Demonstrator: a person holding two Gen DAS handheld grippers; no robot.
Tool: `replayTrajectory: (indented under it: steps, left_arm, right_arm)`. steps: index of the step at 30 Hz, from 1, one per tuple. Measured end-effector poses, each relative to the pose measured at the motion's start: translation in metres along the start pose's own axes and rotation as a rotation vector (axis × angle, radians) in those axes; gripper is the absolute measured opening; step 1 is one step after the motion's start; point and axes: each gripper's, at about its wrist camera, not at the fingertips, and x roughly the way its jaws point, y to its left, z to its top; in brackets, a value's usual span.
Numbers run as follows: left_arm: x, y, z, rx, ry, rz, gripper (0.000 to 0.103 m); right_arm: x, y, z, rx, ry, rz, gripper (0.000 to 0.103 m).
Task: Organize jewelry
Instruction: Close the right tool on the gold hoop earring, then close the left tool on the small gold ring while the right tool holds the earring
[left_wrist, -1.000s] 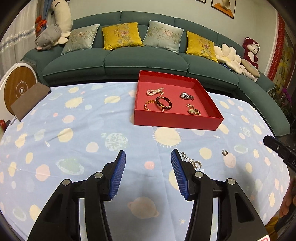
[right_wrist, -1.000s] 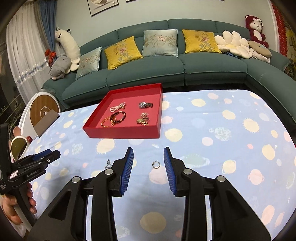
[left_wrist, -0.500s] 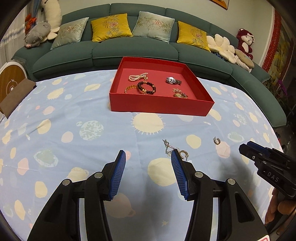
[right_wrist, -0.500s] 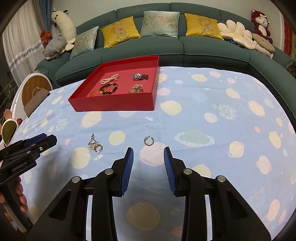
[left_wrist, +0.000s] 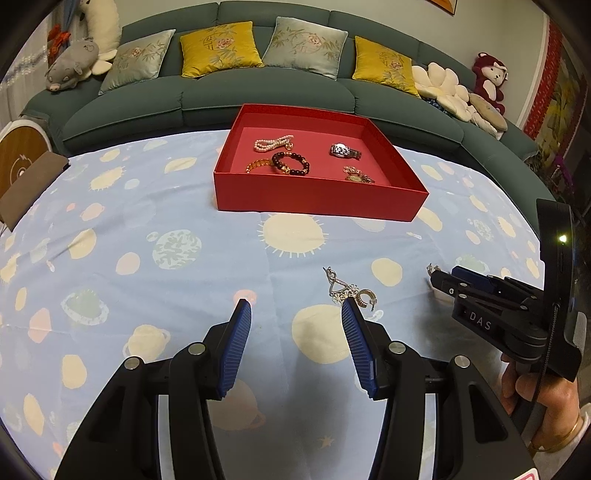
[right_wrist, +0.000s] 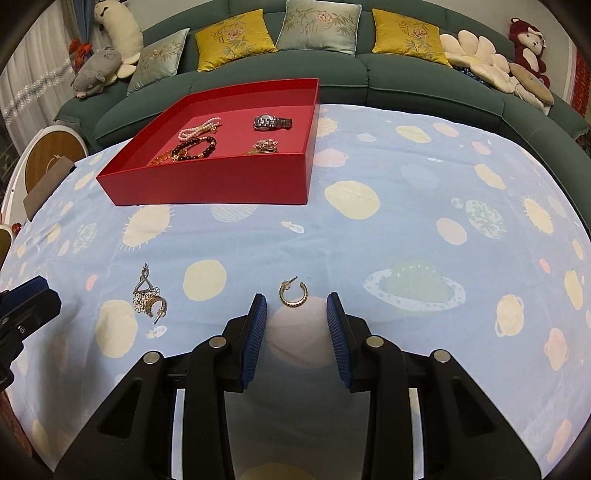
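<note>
Gold glinted from a small hoop earring (right_wrist: 293, 295) that lay flat on the planet-print tablecloth (right_wrist: 406, 229), just ahead of the right gripper (right_wrist: 295, 308), whose blue-padded jaws stood apart and held nothing. From that gripper's view the red tray (right_wrist: 221, 181) sat at about 11 o'clock, well apart from the earring, with a pearl strand (right_wrist: 199, 127), a dark bead bracelet (right_wrist: 195, 147), a silver watch (right_wrist: 271, 122) and a gold brooch (right_wrist: 264, 146) lying in it. At 9 o'clock lay a tangled cluster of silver pieces and a second hoop (right_wrist: 149, 295). The left gripper (left_wrist: 295, 312), also released and empty, hovered with its right pad just beside that cluster (left_wrist: 349, 290).

The risk lay in the earring's thinness. Lying flat on soft cloth, it looked likely to slip under the pads, or the pads might pinch a fold of fabric with it. Its post, pointing toward the tray, could snag in the weave. A weak hold might also drop it on the way to the tray. On the left, a careless close could nudge the cluster aside or lift only one tangled piece.
</note>
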Motion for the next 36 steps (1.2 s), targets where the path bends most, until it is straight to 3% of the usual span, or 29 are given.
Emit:
replayTrajectory:
  steps: [8,13,19,24,29,36]
  left_arm:
    - [0.0,0.005,-0.005,0.002,0.006,-0.013,0.05]
    - [0.0,0.0,-0.007,0.01,0.011,-0.028,0.05]
    - [0.003,-0.011,-0.007,0.02,0.017,-0.049,0.05]
    - [-0.002,-0.007,-0.007,0.017,0.008,-0.037,0.05]
    - [-0.017,0.024,-0.006,-0.041,-0.017,-0.022,0.05]
    - [-0.029,0.049,-0.029,-0.044,0.0,0.0,0.05]
  right_arm:
    - [0.01,0.009,0.002,-0.03,0.003,-0.021,0.032]
    - [0.009,0.013,0.001,-0.053,-0.001,-0.025,0.016]
    - [0.006,0.007,0.001,-0.038,-0.001,-0.008,0.016]
    - [-0.02,-0.006,0.001,-0.004,-0.032,0.04,0.016]
    - [-0.059,-0.025,-0.009,0.034,-0.065,0.085,0.016]
    - [-0.083,-0.022,-0.022,0.01,-0.077,0.127,0.016]
